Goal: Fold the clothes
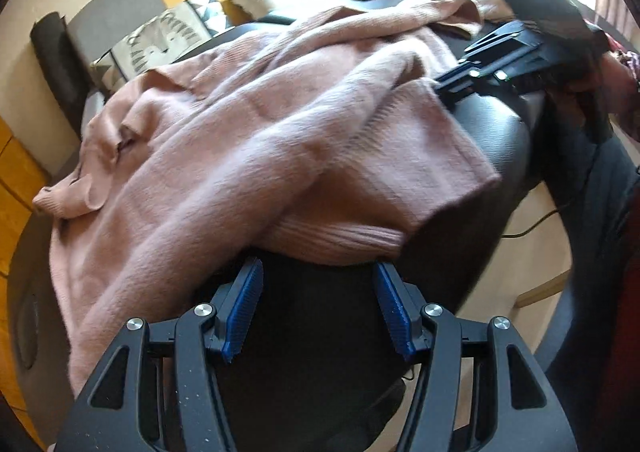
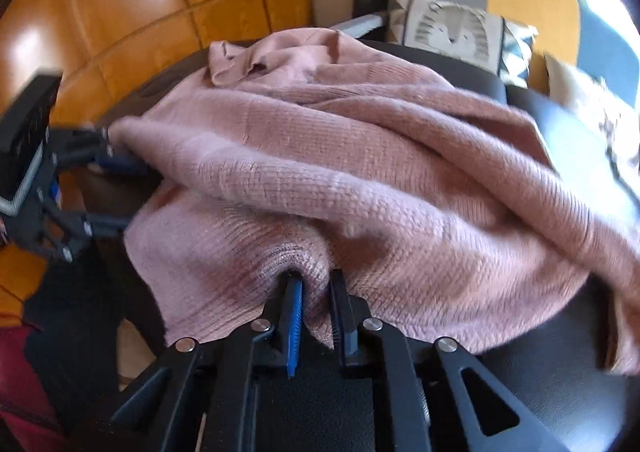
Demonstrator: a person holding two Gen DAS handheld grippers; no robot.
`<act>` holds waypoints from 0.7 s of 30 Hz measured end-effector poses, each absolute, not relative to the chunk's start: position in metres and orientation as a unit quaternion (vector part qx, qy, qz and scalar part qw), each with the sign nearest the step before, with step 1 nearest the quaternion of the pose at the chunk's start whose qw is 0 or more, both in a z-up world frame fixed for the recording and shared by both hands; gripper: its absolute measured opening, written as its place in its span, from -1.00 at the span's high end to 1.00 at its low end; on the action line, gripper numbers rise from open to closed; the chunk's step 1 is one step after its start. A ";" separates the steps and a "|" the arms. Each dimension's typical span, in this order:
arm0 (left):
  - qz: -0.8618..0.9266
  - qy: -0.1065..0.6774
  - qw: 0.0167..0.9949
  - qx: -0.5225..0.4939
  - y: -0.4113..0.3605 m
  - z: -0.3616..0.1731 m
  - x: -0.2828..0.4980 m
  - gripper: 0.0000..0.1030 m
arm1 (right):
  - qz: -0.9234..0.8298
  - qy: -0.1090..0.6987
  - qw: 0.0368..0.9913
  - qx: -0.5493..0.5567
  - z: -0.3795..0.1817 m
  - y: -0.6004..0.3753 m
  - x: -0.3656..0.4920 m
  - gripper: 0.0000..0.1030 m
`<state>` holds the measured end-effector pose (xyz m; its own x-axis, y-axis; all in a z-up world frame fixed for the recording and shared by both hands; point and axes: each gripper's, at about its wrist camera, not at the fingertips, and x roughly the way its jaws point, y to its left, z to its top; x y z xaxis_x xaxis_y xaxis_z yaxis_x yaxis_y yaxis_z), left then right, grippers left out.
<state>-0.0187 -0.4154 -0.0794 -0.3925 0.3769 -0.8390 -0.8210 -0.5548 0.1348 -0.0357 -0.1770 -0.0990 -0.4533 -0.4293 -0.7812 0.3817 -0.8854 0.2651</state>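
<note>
The pink sweater (image 1: 256, 140) lies crumpled on the black worktop (image 1: 496, 140). The left tool (image 1: 318, 272) is spread wide and empty, just beside the ribbed hem. The right tool (image 2: 318, 284) is clamped on a sweater fold.

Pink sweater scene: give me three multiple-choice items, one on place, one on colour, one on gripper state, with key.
1. Where does the pink sweater lie?
A. on the black table
B. on the wooden floor
C. in a basket

2. What colour are the gripper pads?
A. red
B. blue
C. white

3. What is the right gripper doing?
A. wide open over bare table
B. gripping the lion cushion
C. pinching the sweater's edge

Key: 1 A, the knit is spread across the dark tabletop. 2 B, both wrist views show blue pads. 3 C, fabric bunches between its near-closed fingers, while the left gripper stands open.
</note>
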 end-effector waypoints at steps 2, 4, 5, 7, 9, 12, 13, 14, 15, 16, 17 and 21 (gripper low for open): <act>0.783 0.285 0.390 -0.391 -0.414 -0.080 -0.007 -0.17 | -0.845 -0.083 0.239 0.471 -0.100 -0.163 -0.034 0.80; 0.784 0.299 0.389 -0.380 -0.414 -0.079 0.007 -0.17 | -0.833 -0.141 0.244 0.477 -0.102 -0.150 -0.030 0.81; 0.786 0.307 0.385 -0.374 -0.416 -0.078 0.009 -0.17 | -0.822 -0.171 0.251 0.481 -0.105 -0.143 -0.027 0.81; 0.790 0.322 0.374 -0.363 -0.421 -0.078 0.011 -0.17 | -0.802 -0.220 0.265 0.487 -0.111 -0.130 -0.021 0.81; 0.793 0.343 0.360 -0.351 -0.425 -0.078 0.010 -0.17 | -0.790 -0.245 0.279 0.488 -0.114 -0.122 -0.011 0.81; 0.789 0.379 0.352 -0.332 -0.420 -0.076 0.002 -0.17 | -0.782 -0.264 0.294 0.482 -0.113 -0.114 -0.004 0.81; 0.786 0.395 0.349 -0.324 -0.416 -0.076 0.000 -0.17 | -0.784 -0.255 0.295 0.482 -0.111 -0.115 -0.003 0.81; 0.783 0.407 0.346 -0.319 -0.413 -0.077 -0.004 -0.17 | -0.786 -0.245 0.296 0.484 -0.110 -0.118 -0.004 0.81; 0.780 0.419 0.343 -0.314 -0.410 -0.077 -0.007 -0.17 | -0.788 -0.234 0.298 0.485 -0.109 -0.121 -0.006 0.81; 0.777 0.431 0.340 -0.309 -0.407 -0.077 -0.011 -0.17 | -0.790 -0.226 0.299 0.485 -0.109 -0.125 -0.006 0.75; 0.773 0.442 0.337 -0.304 -0.404 -0.077 -0.014 -0.17 | -0.792 -0.220 0.297 0.486 -0.109 -0.128 -0.007 0.74; 0.771 0.448 0.332 -0.308 -0.398 -0.077 -0.042 -0.17 | -0.798 -0.189 0.291 0.492 -0.111 -0.136 -0.005 0.73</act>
